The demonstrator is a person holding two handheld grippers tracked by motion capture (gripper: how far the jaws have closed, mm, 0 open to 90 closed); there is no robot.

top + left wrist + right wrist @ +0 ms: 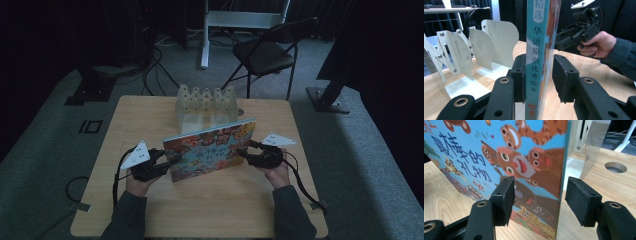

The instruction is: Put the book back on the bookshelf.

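Book stands upright near the table's middle; our left gripper and right gripper straddle its ends, jaws not yet clamped, to steady it before the rack.

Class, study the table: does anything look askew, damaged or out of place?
Nothing looks damaged or spilled. The picture book stands on edge, slanted across the table before the white book rack, between the left tongs and right tongs.
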